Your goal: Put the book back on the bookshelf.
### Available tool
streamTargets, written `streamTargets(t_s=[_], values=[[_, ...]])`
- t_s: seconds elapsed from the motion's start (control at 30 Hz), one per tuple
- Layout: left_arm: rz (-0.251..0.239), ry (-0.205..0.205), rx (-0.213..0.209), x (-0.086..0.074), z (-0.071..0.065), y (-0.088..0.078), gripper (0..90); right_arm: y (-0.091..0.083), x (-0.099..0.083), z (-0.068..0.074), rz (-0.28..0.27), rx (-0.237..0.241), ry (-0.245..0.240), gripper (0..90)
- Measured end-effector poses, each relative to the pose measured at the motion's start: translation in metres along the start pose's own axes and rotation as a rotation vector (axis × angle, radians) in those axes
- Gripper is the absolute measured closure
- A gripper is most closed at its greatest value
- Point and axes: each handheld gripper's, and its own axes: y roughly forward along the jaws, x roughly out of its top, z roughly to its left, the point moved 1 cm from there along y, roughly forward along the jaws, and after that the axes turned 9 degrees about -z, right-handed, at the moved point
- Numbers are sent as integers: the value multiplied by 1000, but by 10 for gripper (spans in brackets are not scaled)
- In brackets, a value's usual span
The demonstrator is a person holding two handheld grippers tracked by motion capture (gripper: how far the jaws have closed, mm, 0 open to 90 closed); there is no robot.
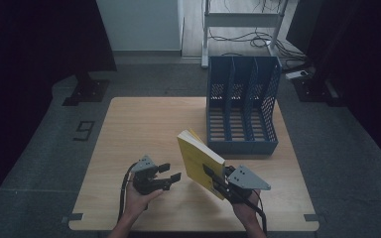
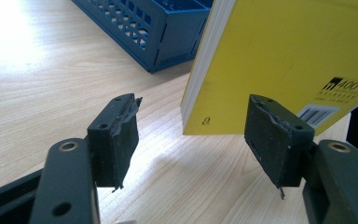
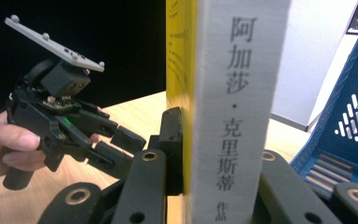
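Yellow book (image 1: 200, 159), thick paperback, clamped in the right gripper (image 1: 213, 177) at lower centre of the high view, raised off the desk (image 1: 144, 129) and tilted, top leaning toward the upper left of the frame. Grey spine with black Chinese lettering upright at centre of the right gripper view (image 3: 235, 107), pressed between the two black jaws at either side, yellow cover edge just left of it. Right gripper closed on the book, held by a hand (image 1: 245, 210) entering from the bottom edge.

Left gripper (image 1: 168, 172) at lower left of centre in the high view, jaws spread apart and holding nothing, tips pointing right toward the book, close to it but not touching. Yellow back cover with barcode at upper right of the left gripper view (image 2: 289, 60), white page edges facing left, lower corner hanging above the wood between the parted jaws.

Blue file rack (image 1: 242, 106) with three compartments standing upright on the desk at upper right of centre in the high view, just behind the book.
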Motion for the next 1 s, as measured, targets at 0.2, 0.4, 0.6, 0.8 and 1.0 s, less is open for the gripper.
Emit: streamTargets(t_s=[0.2,0.4,0.6,0.8,1.0], values=[[15,1,-5,-1,-1,1,347,-4,7,-1,-27,-13,-2,750],[28,-4,-4,-2,0,3,346,-7,12,-5,-46,-39,6,750],[43,-9,-7,-5,-1,5,345,-7,17,-8,-61,-48,17,750],[57,-14,-9,-6,0,5,342,-5,19,-10,-68,-58,23,750],[58,-23,-11,-6,2,3,343,2,22,-13,-80,-71,42,750]])
